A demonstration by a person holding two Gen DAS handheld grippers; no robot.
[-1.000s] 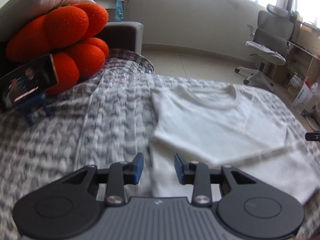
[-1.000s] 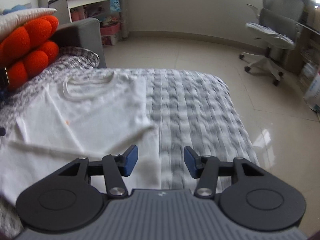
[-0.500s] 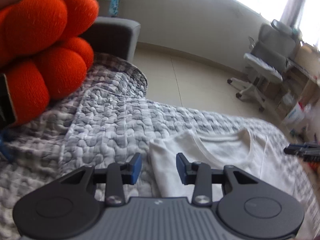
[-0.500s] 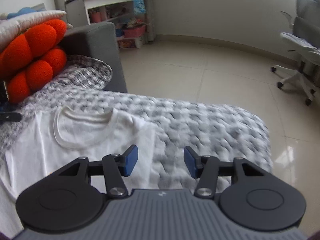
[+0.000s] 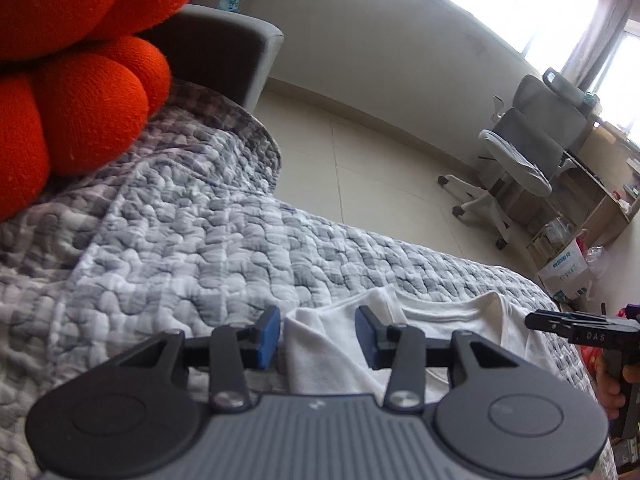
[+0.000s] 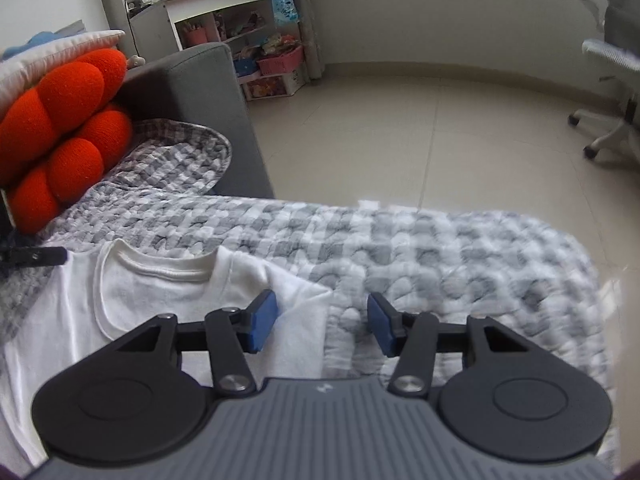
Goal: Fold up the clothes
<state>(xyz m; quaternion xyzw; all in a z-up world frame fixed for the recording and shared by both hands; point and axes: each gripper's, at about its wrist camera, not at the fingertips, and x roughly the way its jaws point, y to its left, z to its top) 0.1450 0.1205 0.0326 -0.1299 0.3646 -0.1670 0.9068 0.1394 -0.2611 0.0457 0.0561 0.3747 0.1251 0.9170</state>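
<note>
Hiding the white T-shirt body, each claw's housing blocks it.

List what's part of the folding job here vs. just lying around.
In the job: white T-shirt; left claw and right claw, each open at a shoulder corner.

Lying about: checked quilt, orange cushion, office chair, grey sofa arm.

One white T-shirt lay on one grey quilt. One orange knotted cushion, one office chair, one white shelf unit, two pink baskets stood around.
</note>
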